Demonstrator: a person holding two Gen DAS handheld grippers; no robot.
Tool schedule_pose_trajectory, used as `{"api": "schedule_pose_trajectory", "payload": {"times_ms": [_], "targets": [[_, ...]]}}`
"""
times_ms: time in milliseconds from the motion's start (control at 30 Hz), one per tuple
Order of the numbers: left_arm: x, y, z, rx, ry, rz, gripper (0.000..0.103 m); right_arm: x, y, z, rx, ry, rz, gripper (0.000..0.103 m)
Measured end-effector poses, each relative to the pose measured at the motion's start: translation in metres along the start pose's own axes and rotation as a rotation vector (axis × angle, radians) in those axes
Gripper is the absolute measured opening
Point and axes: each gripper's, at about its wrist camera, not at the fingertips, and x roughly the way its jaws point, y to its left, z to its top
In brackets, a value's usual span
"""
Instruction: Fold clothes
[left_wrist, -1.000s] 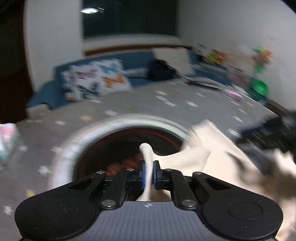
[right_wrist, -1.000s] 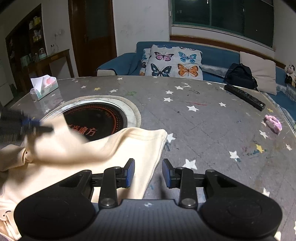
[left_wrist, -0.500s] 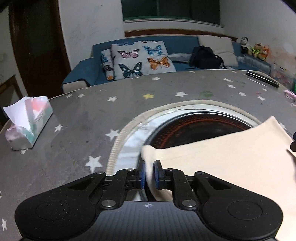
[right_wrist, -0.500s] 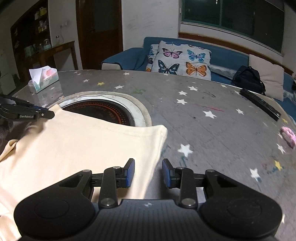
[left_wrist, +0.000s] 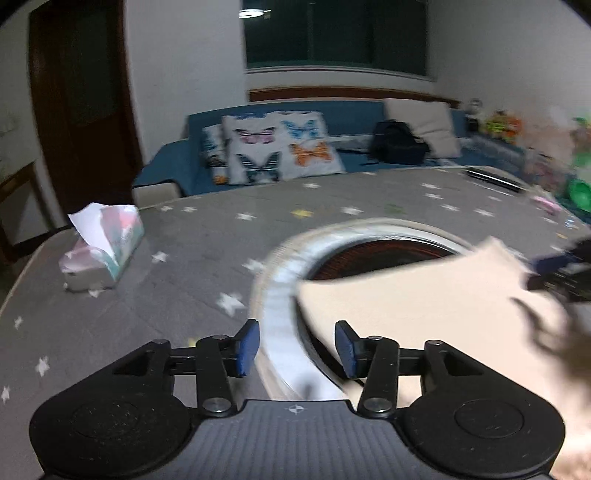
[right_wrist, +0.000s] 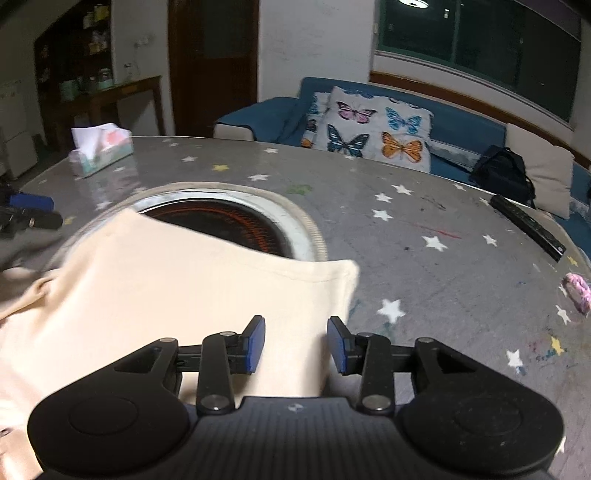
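Observation:
A cream garment (right_wrist: 177, 291) lies flat on the grey star-patterned table (right_wrist: 424, 273), partly covering the round black-and-red heater (right_wrist: 236, 221) set into it. In the left wrist view the same garment (left_wrist: 417, 306) spreads to the right, its near left corner just ahead of the fingers. My left gripper (left_wrist: 295, 349) is open and holds nothing. My right gripper (right_wrist: 295, 343) is open too, hovering over the garment's right edge. The left gripper shows blurred at the far left of the right wrist view (right_wrist: 26, 214).
A tissue box (left_wrist: 103, 247) stands at the table's left. A black remote (right_wrist: 528, 227) and a small pink thing (right_wrist: 576, 291) lie at the right. A blue sofa with butterfly cushions (right_wrist: 373, 127) and a black bag (right_wrist: 502, 173) sit behind the table.
My left gripper has let go of the garment's corner and opened wide, pulling back to the left. The garment now lies flat. The right gripper stays open and has edged forward.

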Motion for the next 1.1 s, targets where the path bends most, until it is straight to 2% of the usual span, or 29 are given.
{"api": "schedule_pose_trajectory", "payload": {"times_ms": [67, 133, 267, 300, 333, 367, 433, 467, 600, 733, 900, 1000, 1100], "targets": [[-0.015, -0.014, -0.012, 0.029, -0.003, -0.039, 0.055, -0.009, 0.008, -0.005, -0.012, -0.004, 0.023, 0.048], [-0.025, -0.031, -0.023, 0.063, -0.001, -0.067, 0.055, -0.017, 0.018, -0.011, -0.023, -0.003, 0.042, 0.048], [-0.017, -0.053, -0.036, 0.1, 0.018, -0.048, 0.054, -0.031, 0.035, -0.022, -0.032, -0.004, 0.075, 0.051], [-0.013, -0.055, -0.038, 0.096, 0.028, -0.036, 0.047, -0.036, 0.041, -0.026, -0.033, -0.005, 0.082, 0.051], [-0.008, -0.057, -0.04, 0.092, 0.038, -0.024, 0.029, -0.039, 0.045, -0.029, -0.034, -0.007, 0.087, 0.051], [-0.004, -0.057, -0.042, 0.081, 0.048, -0.013, 0.023, -0.042, 0.048, -0.031, -0.035, -0.008, 0.091, 0.051], [-0.004, -0.048, -0.045, 0.018, 0.048, -0.004, 0.01, -0.048, 0.053, -0.036, -0.037, -0.012, 0.095, 0.051], [-0.008, -0.041, -0.046, -0.019, 0.033, 0.0, 0.009, -0.05, 0.056, -0.037, -0.04, -0.014, 0.097, 0.051], [-0.04, -0.009, -0.05, -0.166, -0.062, 0.05, 0.008, -0.056, 0.071, -0.038, -0.07, -0.021, 0.12, 0.051], [-0.076, 0.025, -0.059, -0.281, -0.141, 0.187, 0.007, -0.061, 0.087, -0.038, -0.099, -0.029, 0.142, 0.051], [-0.121, 0.072, -0.081, -0.486, -0.227, 0.318, 0.007, -0.065, 0.11, -0.037, -0.145, -0.039, 0.175, 0.051], [-0.142, 0.093, -0.101, -0.588, -0.261, 0.345, 0.007, -0.063, 0.129, -0.035, -0.177, -0.045, 0.206, 0.051], [-0.147, 0.099, -0.116, -0.62, -0.246, 0.353, 0.007, -0.057, 0.151, -0.036, -0.203, -0.034, 0.243, 0.051]]}}
